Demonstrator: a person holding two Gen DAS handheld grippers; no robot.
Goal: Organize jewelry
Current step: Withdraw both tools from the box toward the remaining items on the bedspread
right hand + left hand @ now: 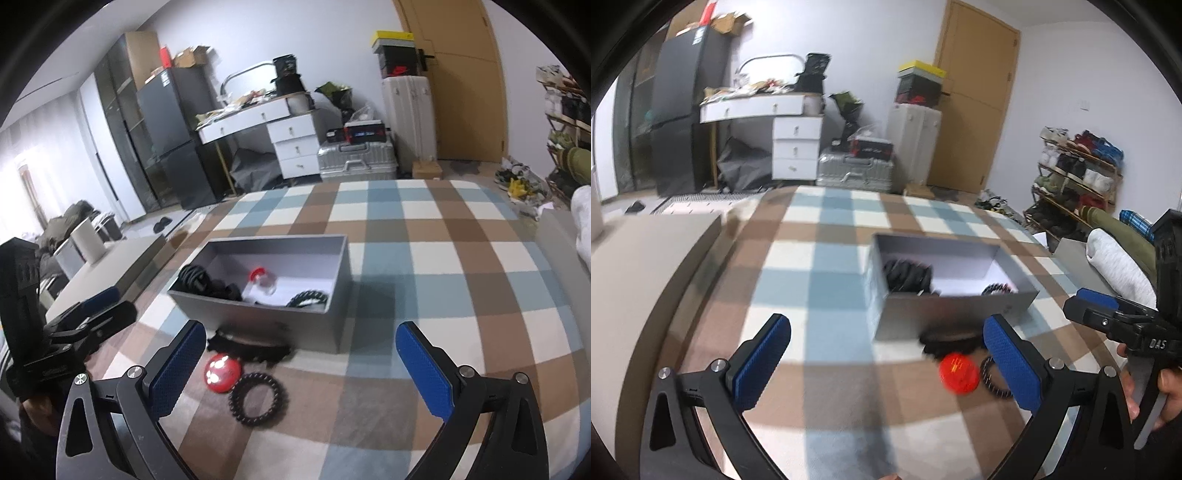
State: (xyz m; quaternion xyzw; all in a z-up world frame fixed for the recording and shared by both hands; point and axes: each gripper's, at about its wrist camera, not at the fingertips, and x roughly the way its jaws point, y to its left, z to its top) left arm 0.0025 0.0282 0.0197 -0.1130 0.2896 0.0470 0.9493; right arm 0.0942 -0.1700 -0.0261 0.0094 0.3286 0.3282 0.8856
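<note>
**Both Grippers Wide Open and Empty Above the Checked Bedcover, Jewelry Partly in the Grey Box**

**Grippers.** The left gripper (886,358) stands with its jaws spread wide; the blue pads (761,365) hold nothing and press on nothing. A red round case (958,373) and a black beaded bracelet (995,376) lie on the cover just beside the inner face of its right-hand pad, though the view is blurred and contact cannot be confirmed. The right gripper (301,369) is likewise spread to full width and holds nothing. In the right wrist view the red round case (222,372) sits close to the left-hand pad, and the black beaded bracelet (256,398) lies flat between the two fingers, clear of both.

**Work surface.** A bed with a blue, brown and white checked cover (424,258) carries all task items.

**Container.** An open grey box (336,325) rests on the cover ahead of both grippers. Inside it, toward the left end, lies a heap of black beaded strands (201,278). Near the middle sits a small clear item with a red top (260,280). Toward the near right wall lies a second black bracelet (306,297).

**Items outside the container.** A dark spiked band (251,345) lies on the cover against the box's near wall. The red case is directly in front of it, and the loose bracelet touches or nearly touches the case.
</note>
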